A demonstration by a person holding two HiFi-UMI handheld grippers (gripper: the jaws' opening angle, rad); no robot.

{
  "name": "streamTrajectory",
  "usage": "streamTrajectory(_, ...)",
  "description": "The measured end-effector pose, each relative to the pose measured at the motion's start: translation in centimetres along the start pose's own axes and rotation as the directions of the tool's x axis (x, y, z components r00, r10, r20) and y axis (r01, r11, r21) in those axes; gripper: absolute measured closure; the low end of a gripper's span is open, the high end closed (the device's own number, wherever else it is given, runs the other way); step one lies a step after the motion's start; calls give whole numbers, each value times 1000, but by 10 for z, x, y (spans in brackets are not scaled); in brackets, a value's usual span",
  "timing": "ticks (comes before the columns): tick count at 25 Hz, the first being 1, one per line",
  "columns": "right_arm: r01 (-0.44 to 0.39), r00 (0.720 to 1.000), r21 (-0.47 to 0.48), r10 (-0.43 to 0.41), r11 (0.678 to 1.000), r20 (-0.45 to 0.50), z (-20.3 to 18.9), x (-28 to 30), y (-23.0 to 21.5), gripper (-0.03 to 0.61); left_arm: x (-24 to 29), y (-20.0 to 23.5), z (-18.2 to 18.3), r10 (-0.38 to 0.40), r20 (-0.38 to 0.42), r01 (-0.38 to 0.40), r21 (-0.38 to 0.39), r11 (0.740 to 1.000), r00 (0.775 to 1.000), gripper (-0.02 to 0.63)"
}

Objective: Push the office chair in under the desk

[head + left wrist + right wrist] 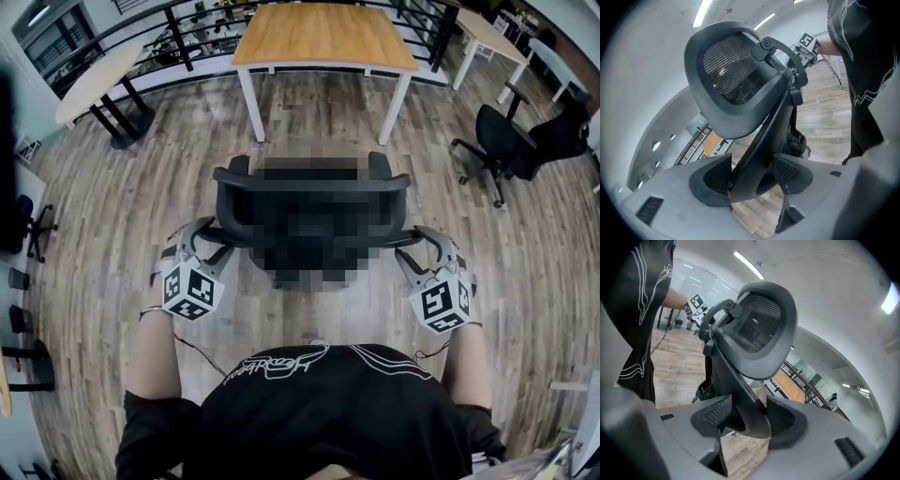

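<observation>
A person's black shirt (pixel 319 412) fills the bottom of the head view. Just ahead, the left gripper (pixel 201 240) and right gripper (pixel 424 246) each have their jaws closed tight on a side strut of the office chair (pixel 309 180), one on either side of its back. The chair stands on wood floor (pixel 112 216), facing the desk (pixel 323 33) but well apart from it. The chair seems gripped and ready. Next likely calls for an even, straight push from both grippers, aimed between the desk's white legs.
</observation>
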State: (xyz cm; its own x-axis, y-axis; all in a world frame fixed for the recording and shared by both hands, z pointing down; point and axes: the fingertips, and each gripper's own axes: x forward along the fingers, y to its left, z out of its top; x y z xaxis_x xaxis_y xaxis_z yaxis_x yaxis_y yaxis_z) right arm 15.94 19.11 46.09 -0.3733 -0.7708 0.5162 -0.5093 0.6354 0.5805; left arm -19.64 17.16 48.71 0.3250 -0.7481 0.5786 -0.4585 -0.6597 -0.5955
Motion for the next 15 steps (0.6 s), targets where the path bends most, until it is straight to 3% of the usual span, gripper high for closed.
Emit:
streamTrajectory(8, -20, 1000, 2, 20, 1000, 21, 0, 26, -30, 321, 35, 29, 10, 1, -22, -1, 0, 1000, 1000, 354)
streamTrajectory(15, -32, 999, 26, 32, 999, 6, 7, 73, -84, 321, 86, 81, 25, -4, -18, 4, 15, 1000, 1000, 353)
